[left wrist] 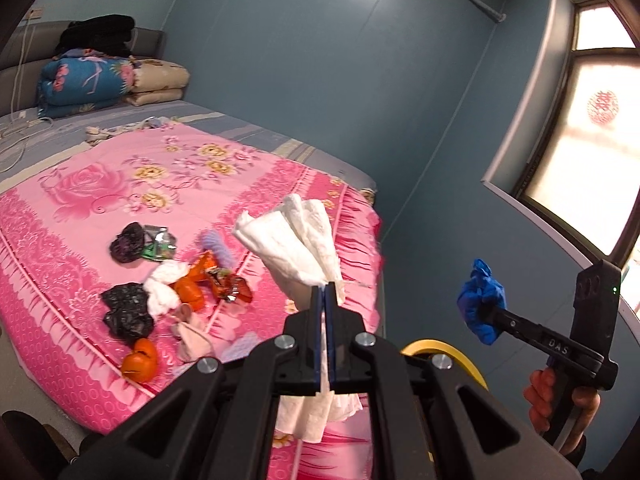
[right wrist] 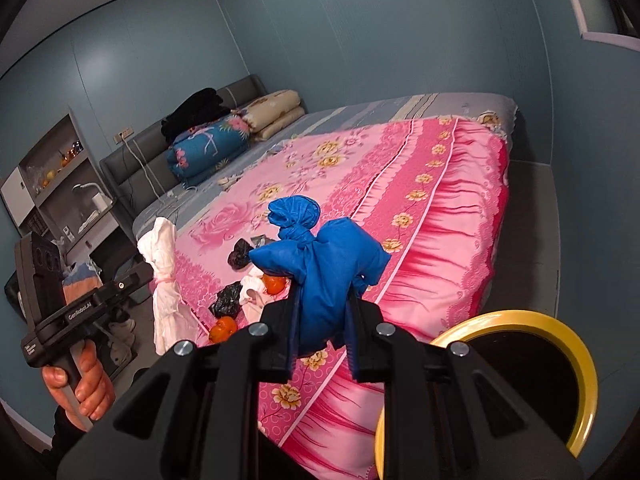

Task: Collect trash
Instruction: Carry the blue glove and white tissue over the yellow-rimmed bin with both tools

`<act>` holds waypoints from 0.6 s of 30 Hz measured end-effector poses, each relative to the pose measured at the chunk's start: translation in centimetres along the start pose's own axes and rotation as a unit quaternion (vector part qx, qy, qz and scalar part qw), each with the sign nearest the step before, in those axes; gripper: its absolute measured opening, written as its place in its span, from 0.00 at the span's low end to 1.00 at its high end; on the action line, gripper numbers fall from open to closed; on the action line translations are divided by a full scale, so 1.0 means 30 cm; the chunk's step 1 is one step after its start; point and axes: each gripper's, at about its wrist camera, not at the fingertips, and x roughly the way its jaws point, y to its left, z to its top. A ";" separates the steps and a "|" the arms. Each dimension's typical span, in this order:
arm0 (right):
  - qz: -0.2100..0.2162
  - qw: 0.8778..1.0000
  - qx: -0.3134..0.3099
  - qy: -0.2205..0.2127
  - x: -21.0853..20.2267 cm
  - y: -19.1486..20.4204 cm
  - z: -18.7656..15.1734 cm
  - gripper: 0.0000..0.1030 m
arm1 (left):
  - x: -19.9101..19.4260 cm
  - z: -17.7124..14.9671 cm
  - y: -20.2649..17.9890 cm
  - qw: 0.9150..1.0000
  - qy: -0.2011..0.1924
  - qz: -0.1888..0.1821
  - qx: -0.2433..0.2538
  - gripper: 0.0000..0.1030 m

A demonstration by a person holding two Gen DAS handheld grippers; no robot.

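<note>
My left gripper (left wrist: 325, 292) is shut on a white tissue bundle (left wrist: 296, 236), held up above the bed's near corner; it also shows in the right wrist view (right wrist: 162, 252). My right gripper (right wrist: 322, 300) is shut on a knotted blue bag (right wrist: 324, 264), held above the bed edge; it shows in the left wrist view (left wrist: 482, 300) at the right. More trash lies on the pink bedspread (left wrist: 100, 200): black bags (left wrist: 126, 312), orange peels (left wrist: 140, 364), white tissues (left wrist: 164, 288), an orange wrapper (left wrist: 224, 280), a green wrapper (left wrist: 160, 242). A yellow-rimmed bin (right wrist: 524, 372) stands beside the bed, below my right gripper.
Folded quilts (left wrist: 88, 80) and black clothes (left wrist: 100, 32) sit at the headboard. Charger cables (left wrist: 16, 128) lie on the grey sheet. A window (left wrist: 580, 140) is on the right wall. Shelves (right wrist: 60, 176) stand beside the bed.
</note>
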 end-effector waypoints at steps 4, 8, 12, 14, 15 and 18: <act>-0.006 1.000 0.005 -0.017 -0.066 -0.023 0.011 0.18 | 0.020 -0.010 -0.082 1.000 0.011 -0.025 0.015 0.01; -0.023 0.999 0.011 -0.033 -0.129 -0.039 0.018 0.18 | 0.049 -0.024 -0.157 0.998 0.023 -0.045 0.027 0.01; -0.036 0.998 0.023 -0.043 -0.182 -0.075 0.024 0.18 | 0.080 -0.042 -0.220 0.996 0.039 -0.066 0.036 0.01; -0.046 0.997 0.030 -0.046 -0.201 -0.094 0.024 0.18 | 0.098 -0.055 -0.258 0.995 0.049 -0.075 0.043 0.01; -0.051 0.997 0.035 -0.048 -0.211 -0.106 0.025 0.19 | 0.107 -0.062 -0.275 0.994 0.053 -0.079 0.046 0.01; -0.066 0.995 0.049 -0.051 -0.235 -0.139 0.023 0.19 | 0.137 -0.086 -0.329 0.992 0.067 -0.092 0.057 0.01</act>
